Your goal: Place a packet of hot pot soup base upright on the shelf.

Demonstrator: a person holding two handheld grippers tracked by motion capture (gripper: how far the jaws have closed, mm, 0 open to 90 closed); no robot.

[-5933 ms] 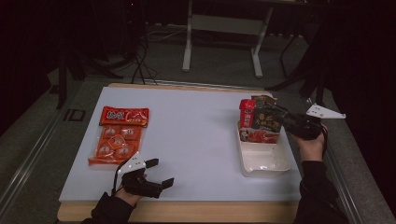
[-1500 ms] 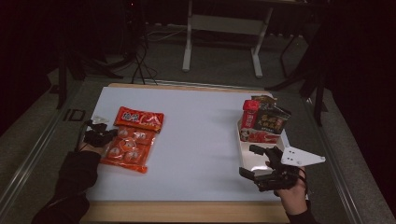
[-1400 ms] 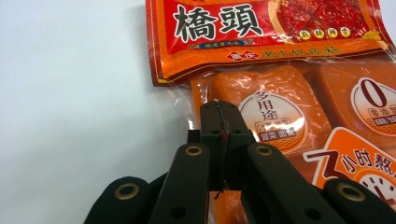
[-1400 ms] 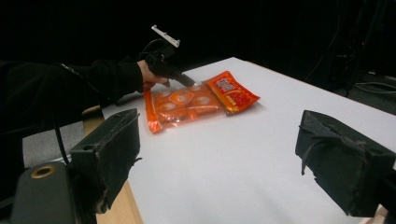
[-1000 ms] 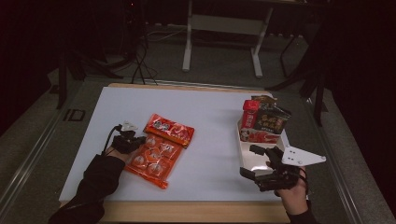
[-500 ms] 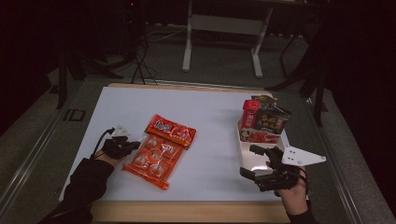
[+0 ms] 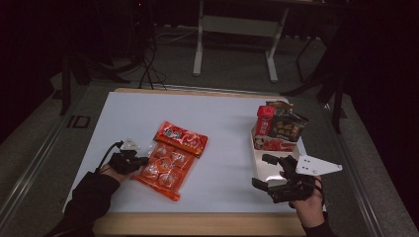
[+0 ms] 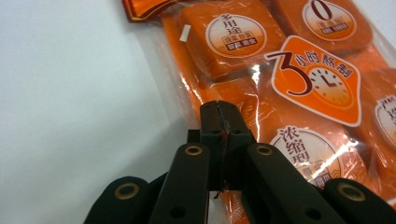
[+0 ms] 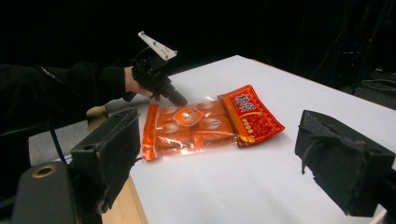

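At nine o'clock on the white table (image 7: 222, 118), the left gripper (image 7: 139, 161) pinches the clear edge of the orange plastic snack packet (image 7: 173, 159), probably to drag it flat. At four o'clock, beside the white tray (image 7: 260, 170), the right gripper (image 7: 271, 173) waits with jaws spread.

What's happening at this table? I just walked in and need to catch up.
A person works with two handheld grippers. The left gripper is shut on the edge of an orange snack bag lying mid-table. The right gripper waits open by the white tray, which holds other packets.
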